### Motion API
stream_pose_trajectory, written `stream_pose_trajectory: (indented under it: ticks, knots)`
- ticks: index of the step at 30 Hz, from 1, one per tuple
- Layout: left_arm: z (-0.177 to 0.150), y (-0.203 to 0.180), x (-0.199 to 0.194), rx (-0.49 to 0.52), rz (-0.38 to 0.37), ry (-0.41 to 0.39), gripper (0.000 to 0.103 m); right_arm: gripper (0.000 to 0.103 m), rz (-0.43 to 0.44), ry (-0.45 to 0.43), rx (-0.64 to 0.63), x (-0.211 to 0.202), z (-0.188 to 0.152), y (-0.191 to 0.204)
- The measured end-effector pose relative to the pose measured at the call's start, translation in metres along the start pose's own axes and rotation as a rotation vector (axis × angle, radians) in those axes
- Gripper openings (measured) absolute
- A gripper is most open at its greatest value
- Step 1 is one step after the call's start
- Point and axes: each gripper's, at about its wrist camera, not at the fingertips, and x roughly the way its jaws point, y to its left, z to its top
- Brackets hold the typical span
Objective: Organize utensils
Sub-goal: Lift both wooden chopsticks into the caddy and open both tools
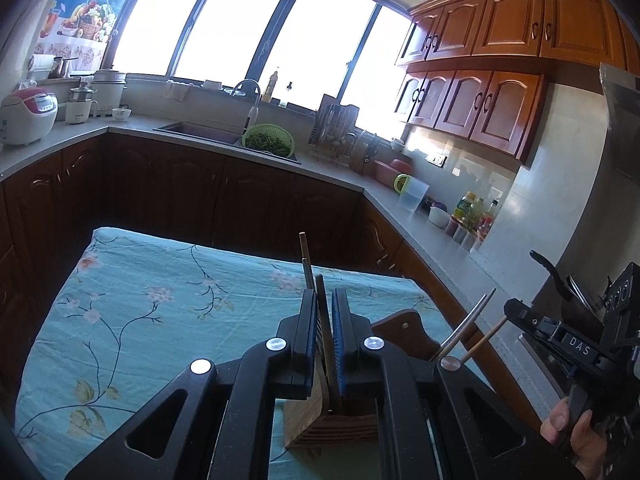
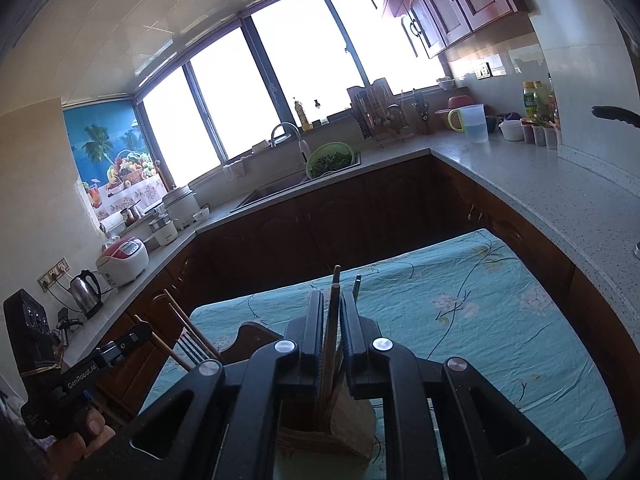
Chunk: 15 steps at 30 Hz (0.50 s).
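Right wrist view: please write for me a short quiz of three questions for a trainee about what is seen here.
1. True or false: the wooden holder stands on a bare countertop.
2. What stands between the fingers of the right gripper? A: a brown chopstick. B: a spoon. C: a knife.
3. What container holds the greens at the sink?

Key:
1. False. It stands on the blue flowered cloth.
2. A.
3. The green basket.
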Motion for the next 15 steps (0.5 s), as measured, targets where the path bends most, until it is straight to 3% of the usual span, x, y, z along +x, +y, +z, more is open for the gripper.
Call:
stream_pose_trajectory:
  ticks: [2, 3, 5, 7, 8, 12, 15]
  knots:
    - [0.000, 0.003, -0.012, -0.010, 0.011, -0.020, 0.035, 0.058, 0.022, -0.027, 0.001, -0.010, 0.001, 0.001]
    - [0.000, 0.003, -0.020, -0.016, 0.016, -0.037, 0.057, 0.069, 0.027, -0.047, 0.002, -0.017, 0.002, 0.003]
    - [-0.003, 0.003, -0.036, -0.017, 0.019, -0.072, 0.067, 0.075, 0.041, -0.082, 0.001, -0.031, 0.004, 0.004]
    - [-0.007, 0.004, -0.048, -0.020, 0.041, -0.069, 0.085, 0.089, 0.053, -0.101, -0.003, -0.045, 0.005, 0.006]
    - [-0.011, 0.006, -0.056, -0.026, 0.046, -0.074, 0.087, 0.097, 0.058, -0.112, -0.005, -0.053, 0.004, 0.007]
    - [-0.034, 0.006, -0.086, -0.029, 0.079, -0.072, 0.101, 0.102, 0.046, -0.148, -0.033, -0.088, -0.009, 0.009]
    - [-0.054, 0.005, -0.108, -0.029, 0.085, -0.054, 0.101, 0.103, 0.024, -0.130, -0.048, -0.108, -0.026, 0.005]
